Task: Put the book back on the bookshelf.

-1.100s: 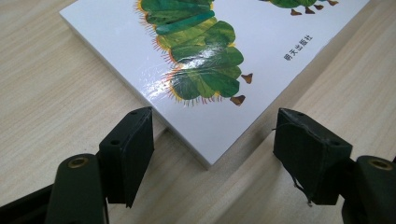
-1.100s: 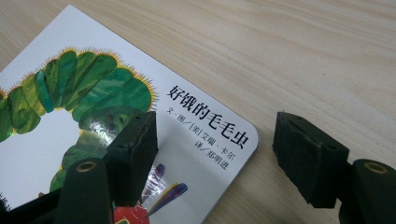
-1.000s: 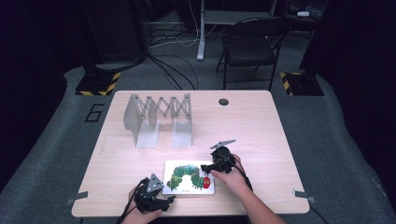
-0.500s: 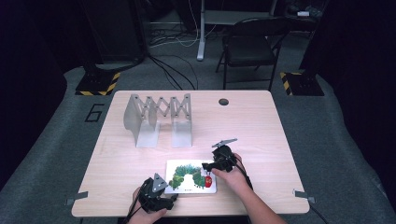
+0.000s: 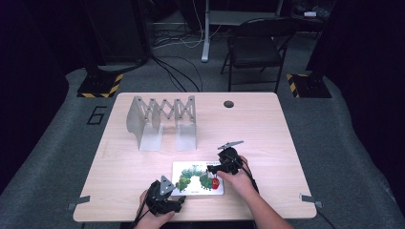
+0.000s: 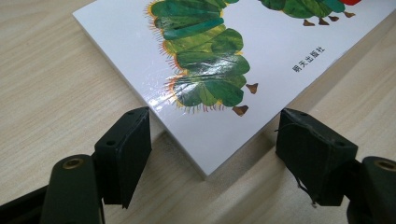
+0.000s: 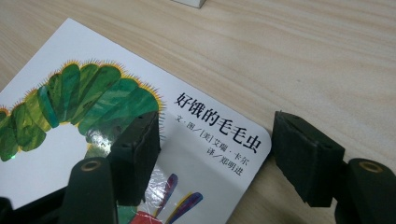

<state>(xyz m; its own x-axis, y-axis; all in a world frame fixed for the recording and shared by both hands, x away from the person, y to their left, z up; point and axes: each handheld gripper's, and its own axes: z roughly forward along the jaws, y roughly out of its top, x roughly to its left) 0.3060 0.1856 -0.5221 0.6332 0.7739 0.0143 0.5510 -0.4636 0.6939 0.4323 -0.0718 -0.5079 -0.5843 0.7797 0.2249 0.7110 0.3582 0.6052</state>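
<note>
Caterpillar picture book (image 5: 198,178) is lying flat, looking stiff, light and glossy-slick, best pinched at a corner; left gripper (image 6: 212,163) and right gripper (image 7: 215,154) are both spread, straddling corners.

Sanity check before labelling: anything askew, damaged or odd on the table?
Nothing stands out. The caterpillar picture book lies flat and closed near the table's front edge, cover intact. The grey accordion book rack stands upright farther back. Both tongs, left and right, straddle book corners without gripping.
</note>
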